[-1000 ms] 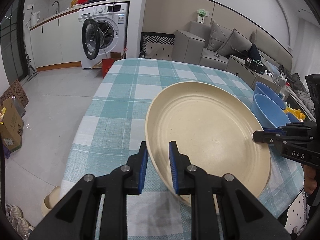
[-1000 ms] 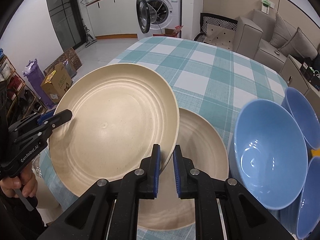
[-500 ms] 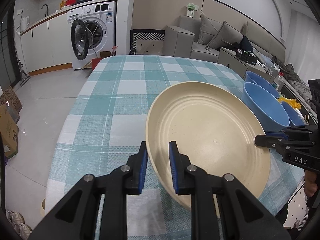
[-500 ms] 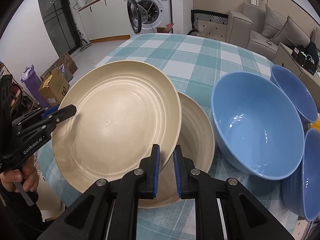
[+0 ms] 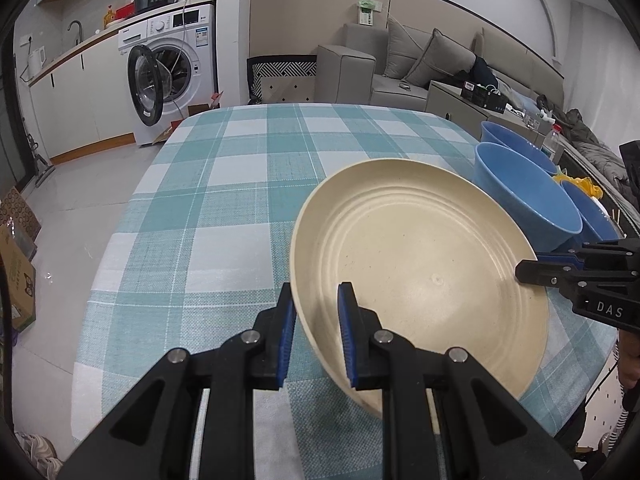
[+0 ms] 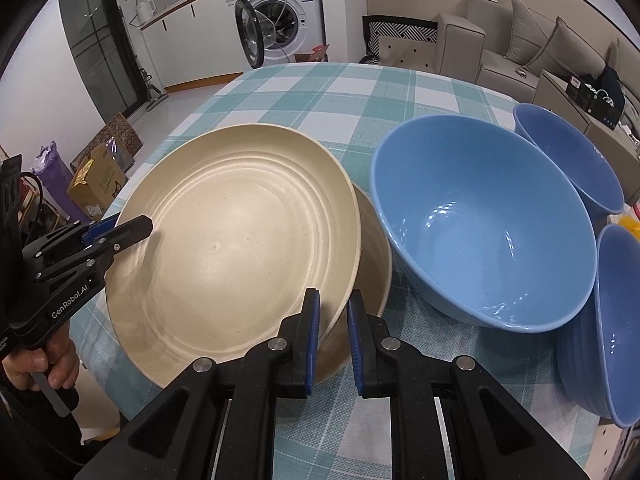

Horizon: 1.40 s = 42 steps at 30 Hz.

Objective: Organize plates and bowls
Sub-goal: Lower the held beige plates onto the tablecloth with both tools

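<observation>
A cream ribbed plate (image 5: 420, 272) (image 6: 240, 248) hangs tilted just above the table, held at two opposite rims. My left gripper (image 5: 316, 300) (image 6: 132, 232) is shut on its left rim. My right gripper (image 6: 333, 300) (image 5: 528, 268) is shut on its right rim. Under the held plate a second cream plate (image 6: 374, 264) lies on the cloth, mostly covered, only its right edge showing. A large blue bowl (image 6: 480, 220) (image 5: 524, 196) stands just right of the plates, with two more blue bowls (image 6: 568, 152) (image 6: 616, 320) behind and beside it.
The table wears a teal checked cloth (image 5: 240, 200), bare over its far and left parts. On the floor to the left are cardboard boxes (image 6: 100, 180). A washing machine (image 5: 168, 76) with its door open and a grey sofa (image 5: 400, 68) stand beyond the table.
Both grippers have carried the plate to the right and slightly down, so it covers more of the lower plate and sits closer to the blue bowls. Both grips are unchanged.
</observation>
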{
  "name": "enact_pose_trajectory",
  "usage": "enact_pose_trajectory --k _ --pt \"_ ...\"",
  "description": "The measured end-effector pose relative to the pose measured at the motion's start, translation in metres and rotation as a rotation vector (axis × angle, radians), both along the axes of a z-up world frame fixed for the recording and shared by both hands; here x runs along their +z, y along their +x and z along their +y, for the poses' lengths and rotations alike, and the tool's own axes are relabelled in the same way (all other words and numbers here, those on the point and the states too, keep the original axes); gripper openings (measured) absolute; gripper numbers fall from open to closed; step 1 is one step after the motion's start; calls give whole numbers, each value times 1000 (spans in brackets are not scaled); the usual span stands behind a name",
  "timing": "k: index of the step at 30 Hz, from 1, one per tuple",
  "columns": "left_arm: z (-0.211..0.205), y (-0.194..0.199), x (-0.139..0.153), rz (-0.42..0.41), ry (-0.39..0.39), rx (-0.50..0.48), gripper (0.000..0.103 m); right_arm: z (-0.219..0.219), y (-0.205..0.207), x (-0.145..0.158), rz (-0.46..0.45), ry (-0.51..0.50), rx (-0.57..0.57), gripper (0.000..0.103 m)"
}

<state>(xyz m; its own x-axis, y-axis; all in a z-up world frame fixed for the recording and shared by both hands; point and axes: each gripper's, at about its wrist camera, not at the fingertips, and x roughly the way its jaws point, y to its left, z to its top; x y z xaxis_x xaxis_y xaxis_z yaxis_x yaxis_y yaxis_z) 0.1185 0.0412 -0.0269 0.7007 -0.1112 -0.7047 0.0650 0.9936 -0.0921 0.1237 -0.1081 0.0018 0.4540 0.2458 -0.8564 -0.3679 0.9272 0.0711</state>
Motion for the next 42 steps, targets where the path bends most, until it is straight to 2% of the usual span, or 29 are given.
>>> enact_pose_trajectory --k 23,39,42 --pt "-13 10 -13 -14 32 -2 19 -7 0 -8 -13 -49 -21 14" --pt "-22 11 -22 -24 77 -1 19 7 -6 -16 -62 -194 -12 17" --pt "-24 11 -23 -29 96 -1 19 6 -6 -18 -63 -191 -17 17"
